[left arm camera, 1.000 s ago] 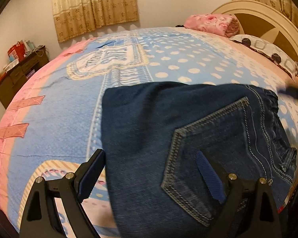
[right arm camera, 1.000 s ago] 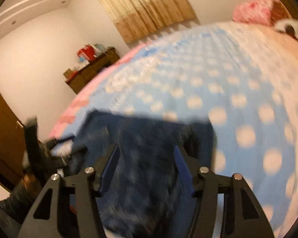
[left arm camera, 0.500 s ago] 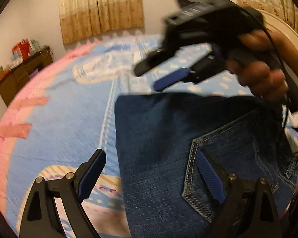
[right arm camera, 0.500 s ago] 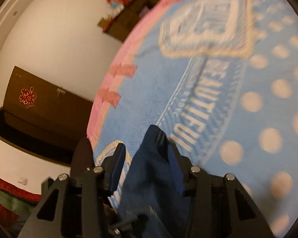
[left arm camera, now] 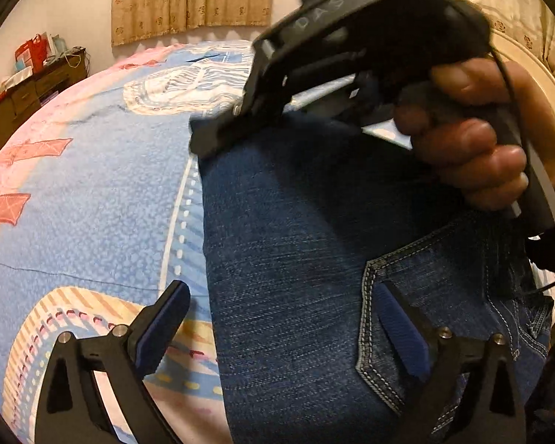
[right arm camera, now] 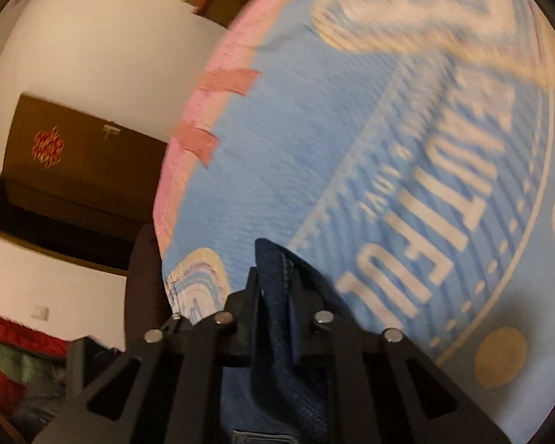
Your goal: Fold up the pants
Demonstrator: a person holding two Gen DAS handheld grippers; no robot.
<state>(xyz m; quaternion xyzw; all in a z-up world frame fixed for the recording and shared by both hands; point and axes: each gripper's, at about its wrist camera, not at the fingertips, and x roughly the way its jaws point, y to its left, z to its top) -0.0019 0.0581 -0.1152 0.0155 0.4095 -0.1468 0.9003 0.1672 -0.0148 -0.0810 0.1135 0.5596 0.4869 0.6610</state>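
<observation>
Now, through the left wrist camera, we see the dark denim pants [left arm camera: 314, 259] lying folded on the blue and pink bedspread [left arm camera: 92, 203], filling the near right of the view, a stitched back pocket [left arm camera: 444, 296] at the near right. Our left gripper [left arm camera: 277, 325] hangs just above them with its fingers [left arm camera: 162, 325] wide apart, one over the bedspread beside the pants' left edge, the other over the pocket, gripping nothing. At the far edge of the pants, our right hand [left arm camera: 473, 137] holds the right gripper [left arm camera: 218, 137], its tip at the far left corner of the denim. A beige curtain [left arm camera: 192, 0] hangs on the far wall, and a brown dresser [left arm camera: 26, 100] stands at the far left.

From the right wrist camera, the right gripper [right arm camera: 277, 288] has its fingers [right arm camera: 249, 288] drawn close together, clamped on a fold of the pants [right arm camera: 277, 318] that stands up between them. Beyond lies the bedspread [right arm camera: 314, 148] with blurred white lettering, and a brown cabinet [right arm camera: 85, 155] sits at the left.
</observation>
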